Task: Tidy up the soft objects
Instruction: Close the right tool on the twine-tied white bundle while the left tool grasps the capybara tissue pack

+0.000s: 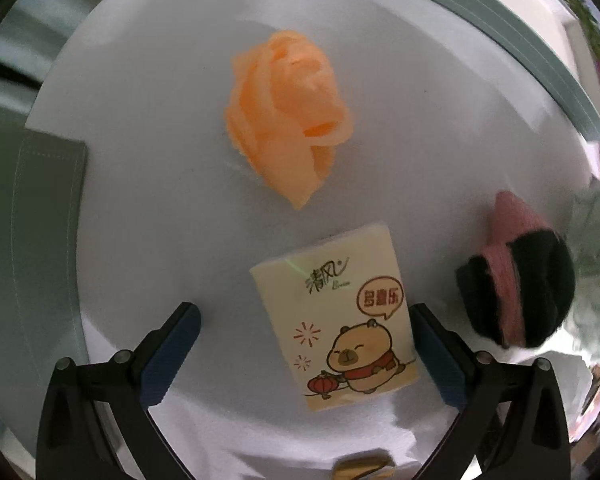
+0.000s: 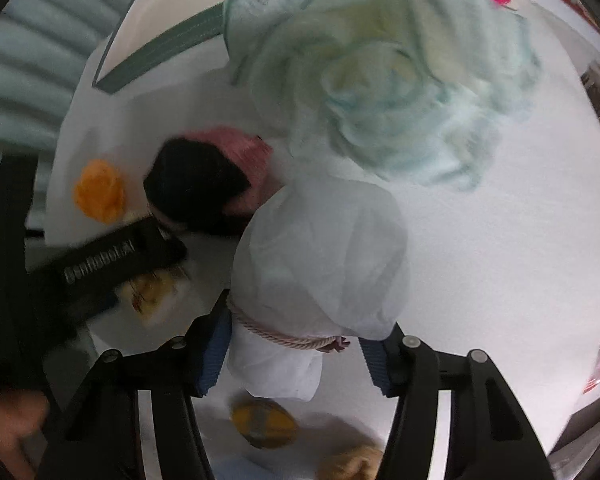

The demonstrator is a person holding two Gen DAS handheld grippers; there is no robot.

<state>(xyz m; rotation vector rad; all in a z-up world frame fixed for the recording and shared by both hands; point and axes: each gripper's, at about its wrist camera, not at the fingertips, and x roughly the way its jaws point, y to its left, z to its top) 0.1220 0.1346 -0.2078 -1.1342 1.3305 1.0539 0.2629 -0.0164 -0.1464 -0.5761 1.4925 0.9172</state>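
Note:
A yellow tissue pack (image 1: pixel 336 320) with a cartoon bear lies flat on the white table (image 1: pixel 148 128). My left gripper (image 1: pixel 304 320) hangs straight over it, open wide; the pack sits between the fingers, close against the right one. Beyond it lies a crumpled orange cloth (image 1: pixel 288 116). In the right wrist view a white drawstring pouch (image 2: pixel 320 260) with a pink cord (image 2: pixel 284 336) lies between the fingers of my right gripper (image 2: pixel 296 336). The left pad touches the pouch's neck. A small gap shows at the right pad, so this gripper is open.
A black and pink knit item (image 1: pixel 520 284) (image 2: pixel 204 180) lies between the two work spots. A pale green towel (image 2: pixel 380 80) is bunched behind the pouch. A green mat (image 1: pixel 32 208) overlaps the table's left edge. A yellow and blue object (image 2: pixel 264 420) lies under the right gripper.

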